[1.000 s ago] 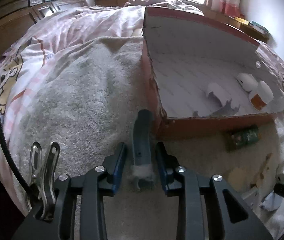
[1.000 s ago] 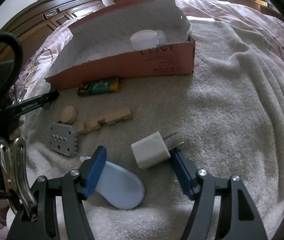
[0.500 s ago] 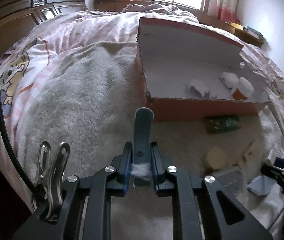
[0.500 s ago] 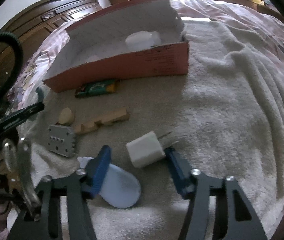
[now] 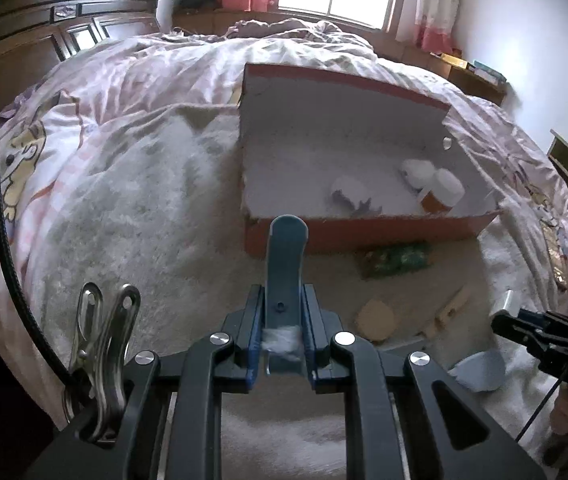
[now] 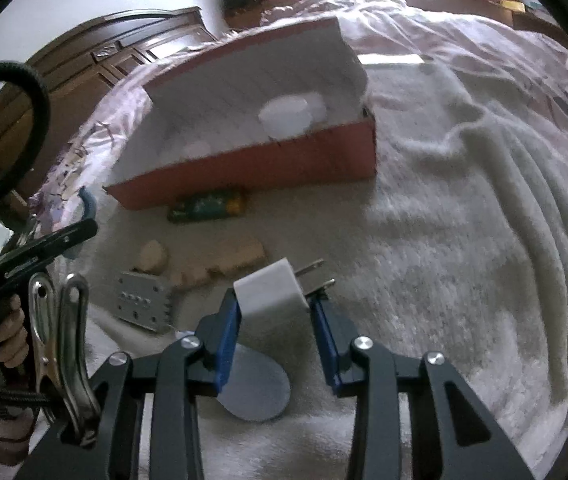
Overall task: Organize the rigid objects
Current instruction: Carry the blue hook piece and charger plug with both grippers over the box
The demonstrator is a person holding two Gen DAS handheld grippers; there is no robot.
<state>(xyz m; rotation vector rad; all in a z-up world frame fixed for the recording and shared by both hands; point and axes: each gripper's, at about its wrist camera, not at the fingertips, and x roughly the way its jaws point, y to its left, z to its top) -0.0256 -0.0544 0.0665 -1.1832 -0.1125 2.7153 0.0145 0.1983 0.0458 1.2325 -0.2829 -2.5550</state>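
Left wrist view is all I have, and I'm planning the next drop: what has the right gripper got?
Observer: The right gripper is shut on a white charger, with a pad on each side.
Operator: Which way do the prongs face?
Observer: The prongs point forward and to the right, away from the gripper.
Operator: My own fingers hide the spot near the wooden block. What is there?
Observer: A grey metal plate with holes lies flat on the towel, just left of the block.
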